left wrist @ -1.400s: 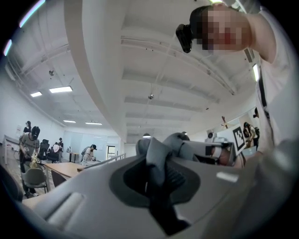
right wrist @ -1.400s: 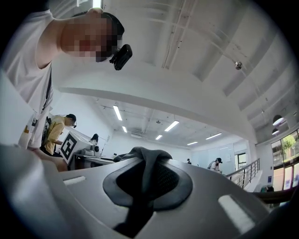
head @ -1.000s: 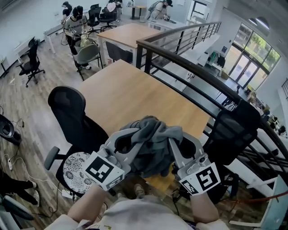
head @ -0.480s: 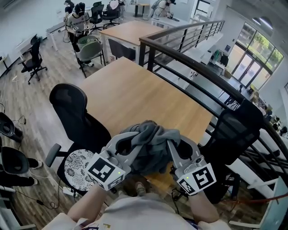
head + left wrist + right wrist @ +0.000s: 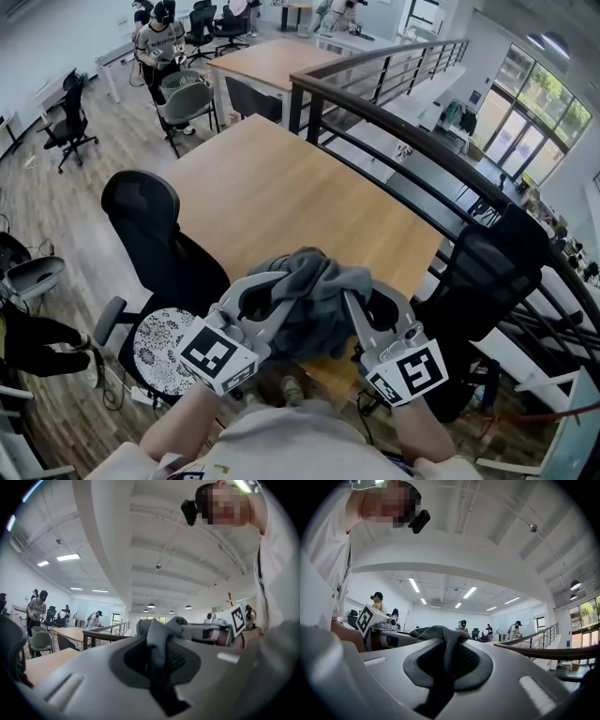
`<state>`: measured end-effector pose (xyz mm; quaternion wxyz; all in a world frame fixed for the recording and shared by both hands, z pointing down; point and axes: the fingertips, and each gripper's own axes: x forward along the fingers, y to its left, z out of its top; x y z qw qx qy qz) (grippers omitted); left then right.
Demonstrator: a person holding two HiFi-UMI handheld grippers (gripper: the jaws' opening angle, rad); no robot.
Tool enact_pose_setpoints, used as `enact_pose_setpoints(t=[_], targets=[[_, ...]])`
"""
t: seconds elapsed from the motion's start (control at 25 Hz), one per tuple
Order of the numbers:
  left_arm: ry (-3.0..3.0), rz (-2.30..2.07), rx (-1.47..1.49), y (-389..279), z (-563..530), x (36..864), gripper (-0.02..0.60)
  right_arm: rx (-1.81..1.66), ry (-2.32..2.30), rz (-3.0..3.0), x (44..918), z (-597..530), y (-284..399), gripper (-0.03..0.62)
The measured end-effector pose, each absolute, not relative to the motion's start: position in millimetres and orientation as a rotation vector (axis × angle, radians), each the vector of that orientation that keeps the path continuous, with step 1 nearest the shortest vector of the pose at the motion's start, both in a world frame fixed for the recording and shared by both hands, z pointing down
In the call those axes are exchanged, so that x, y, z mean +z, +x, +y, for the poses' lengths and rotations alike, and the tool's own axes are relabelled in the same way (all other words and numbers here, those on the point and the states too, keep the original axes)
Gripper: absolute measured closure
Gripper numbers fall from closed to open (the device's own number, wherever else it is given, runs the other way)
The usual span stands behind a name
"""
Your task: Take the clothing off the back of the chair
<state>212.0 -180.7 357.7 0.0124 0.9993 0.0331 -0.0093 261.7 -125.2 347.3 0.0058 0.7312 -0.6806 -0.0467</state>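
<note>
The grey clothing [image 5: 314,286] is bunched up between the two tools, close in front of the person's chest and over the near edge of the wooden bench [image 5: 281,197]. It hides that edge, and I cannot tell whether the cloth rests on the wood or hangs clear of it. From the head view the tips of both tools are buried in the folds.

The left tool [image 5: 274,298] is clamped on a fold of the clothing, with cloth pinched between its pads in the left gripper view. The right tool [image 5: 354,302] is clamped on another fold in the same way. Both point level and away from the body, side by side. The forearms are cut off by the picture's lower edge.

A black chair [image 5: 150,225] with a patterned seat cushion [image 5: 161,349] stands at the bench's left side, and a second black chair [image 5: 487,272] stands at its right. Beyond the bench a dark railing [image 5: 394,122] runs slantwise across the room. Farther off, on the wooden floor [image 5: 66,216], are more benches and people [image 5: 155,42], small and hard to make out.
</note>
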Motion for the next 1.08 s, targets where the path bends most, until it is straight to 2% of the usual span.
enact_pose_setpoints(t=[1.08], targets=[[3.093,0.057,-0.021,207.0,-184.8,361.9,0.546,-0.164,2.276,-2.115,350.8,-122.4,259.3,0.563]])
